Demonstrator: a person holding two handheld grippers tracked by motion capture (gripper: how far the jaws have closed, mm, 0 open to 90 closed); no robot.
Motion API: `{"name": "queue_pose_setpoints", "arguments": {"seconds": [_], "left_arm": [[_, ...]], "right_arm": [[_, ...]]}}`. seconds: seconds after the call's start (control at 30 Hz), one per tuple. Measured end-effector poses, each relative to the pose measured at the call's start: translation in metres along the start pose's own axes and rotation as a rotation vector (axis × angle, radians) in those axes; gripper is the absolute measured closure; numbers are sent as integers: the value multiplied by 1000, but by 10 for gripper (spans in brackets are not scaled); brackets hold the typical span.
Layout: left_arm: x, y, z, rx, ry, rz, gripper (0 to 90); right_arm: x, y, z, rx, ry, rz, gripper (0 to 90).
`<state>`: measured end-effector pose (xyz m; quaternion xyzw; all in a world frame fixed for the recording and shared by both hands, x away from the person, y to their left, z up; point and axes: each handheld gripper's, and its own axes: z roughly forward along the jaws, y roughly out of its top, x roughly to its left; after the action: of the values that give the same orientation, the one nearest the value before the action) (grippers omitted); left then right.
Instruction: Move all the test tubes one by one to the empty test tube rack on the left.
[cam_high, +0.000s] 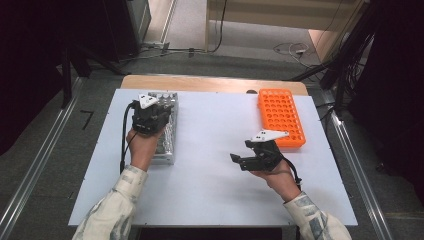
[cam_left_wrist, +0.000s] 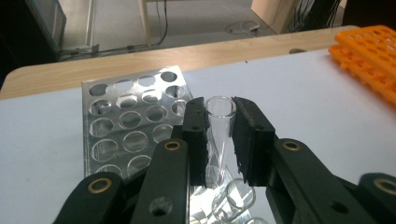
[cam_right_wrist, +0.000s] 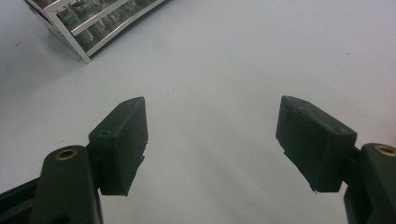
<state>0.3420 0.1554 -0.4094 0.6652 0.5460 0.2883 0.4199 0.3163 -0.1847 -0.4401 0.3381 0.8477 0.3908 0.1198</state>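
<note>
Scene: a person is sitting at a white tabletop (cam_high: 210, 150), working a pair of black tongs in each hand.
Left tongs (cam_left_wrist: 219, 140): they are clenching a clear glass test tube (cam_left_wrist: 218, 126) between their two pads, just under its open rim.
Where the tube is: it is standing almost upright between the left tongs' pads, directly above the near end of a shiny metal rack (cam_left_wrist: 135, 126); its lower end is dropping out of sight below the pads, so whether it is clear of its hole cannot be told.
Rack: in the high view the metal rack (cam_high: 167, 135) is lying under the left tongs (cam_high: 149, 120); more clear tubes (cam_left_wrist: 236, 198) are showing below and just right of the pads.
Right tongs (cam_right_wrist: 212, 140): they are standing wide apart and released, gripping nothing, pointing at bare tabletop well to the right of the left tongs; in the high view they (cam_high: 239, 161) are hovering low.
Orange rack (cam_high: 281, 117): an empty plastic rack is lying just beyond the right tongs, well apart from the tube.
How the tube will likely handle: light, stiff, smooth and slippery, and fragile, judging by the thin glass.
Where to hold: near the top, as now, with the pads flat on opposite sides of the wall; a gentle, steady squeeze seems wise, since hard pressure could crack it and a loose one could let it slide.
</note>
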Motion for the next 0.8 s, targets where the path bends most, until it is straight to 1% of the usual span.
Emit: {"name": "queue_pose_setpoints", "arguments": {"seconds": [0.13,0.2,0.37,0.43,0.53,0.6,0.73,0.8], "left_arm": [[0,-5,2,22,-1,5,743],[0,-6,2,21,-9,-1,736],[0,-5,1,14,-13,-8,710],[1,-5,-1,5,-19,-19,689],[2,-3,-5,-16,-43,-47,650],[2,-2,-9,-30,-50,-61,581],[0,-2,-18,-42,-38,-63,425],[-1,-4,-23,-48,-41,-69,370]], "right_arm": [[1,0,0,4,1,-1,236],[1,0,1,6,2,-3,235],[1,-1,2,8,2,-4,235],[1,-1,1,7,1,-4,236],[0,-1,1,4,0,1,235],[0,-1,0,3,-2,2,236],[0,-1,0,2,-3,5,236],[0,-1,-1,1,-4,7,236]]}}
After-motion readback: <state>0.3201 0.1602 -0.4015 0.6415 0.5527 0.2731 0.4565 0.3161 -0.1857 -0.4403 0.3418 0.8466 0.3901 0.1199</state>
